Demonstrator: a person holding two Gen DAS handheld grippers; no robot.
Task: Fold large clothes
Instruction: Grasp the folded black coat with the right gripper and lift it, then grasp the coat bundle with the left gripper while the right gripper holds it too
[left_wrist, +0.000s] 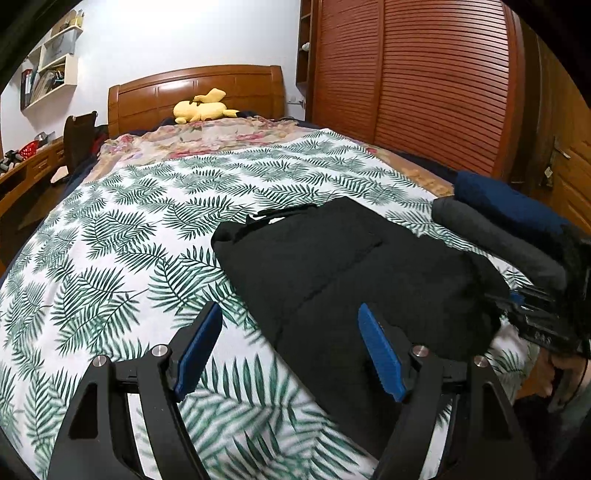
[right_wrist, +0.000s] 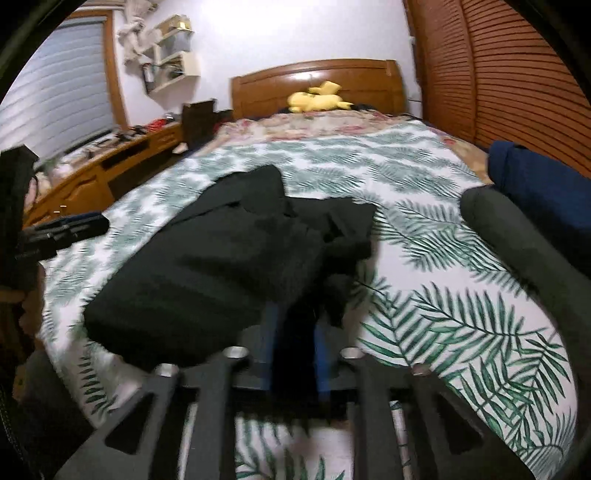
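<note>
The black garment (left_wrist: 351, 266) lies mostly folded on the bed (left_wrist: 129, 240). The left gripper (left_wrist: 291, 350) gapes empty; the right gripper (right_wrist: 295, 343), blurred, seems to pinch its hem.

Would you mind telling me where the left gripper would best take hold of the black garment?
Probably the near left corner of the black garment, coming in low from the left over the leaf-print sheet. There the folded edge lies thick, straight and clear of everything else, while the right gripper already has cloth between its fingers at the near right edge.
</note>
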